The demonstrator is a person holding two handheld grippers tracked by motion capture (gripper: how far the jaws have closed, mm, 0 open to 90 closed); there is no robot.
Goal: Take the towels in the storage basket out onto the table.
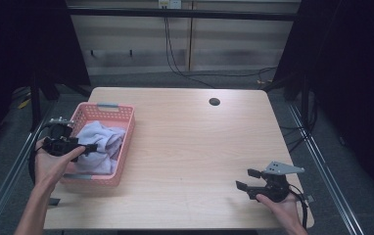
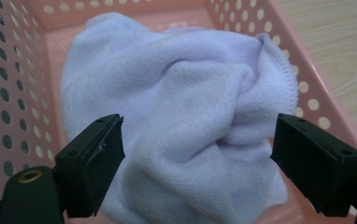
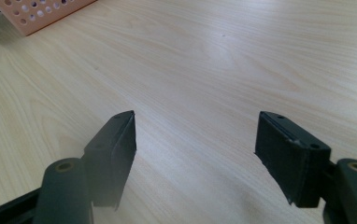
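Jaws of the left gripper (image 2: 197, 158) are standing wide apart in the left gripper view, with the lavender cloth (image 2: 181, 107) bunched just beyond and between them; neither pad is pressing on the fabric, and whether the jaws' lower edges are brushing it is hard to tell, since the cloth's near folds are running out of the bottom of that view. The cloth is lying crumpled inside the pink basket (image 2: 22, 84), whose perforated walls are rising on both sides of it. The basket's near end is being cut off there. In the high view the left gripper (image 1: 89, 147) is hanging over the basket's near left part, the left hand (image 1: 53, 164) covering part of the rim, so the cloth's near left edge is staying hidden. The basket (image 1: 107, 111) is sitting at the left edge of the counter (image 1: 195, 142).

Jaws of the right gripper (image 3: 195, 154) are also gaping wide, with bare wood between them. That gripper (image 1: 246, 180) is resting in the right hand (image 1: 283, 208) near the counter's near right corner, well apart from the basket, with the basket corner (image 3: 36, 14) peeking in at the far left of the right gripper view.
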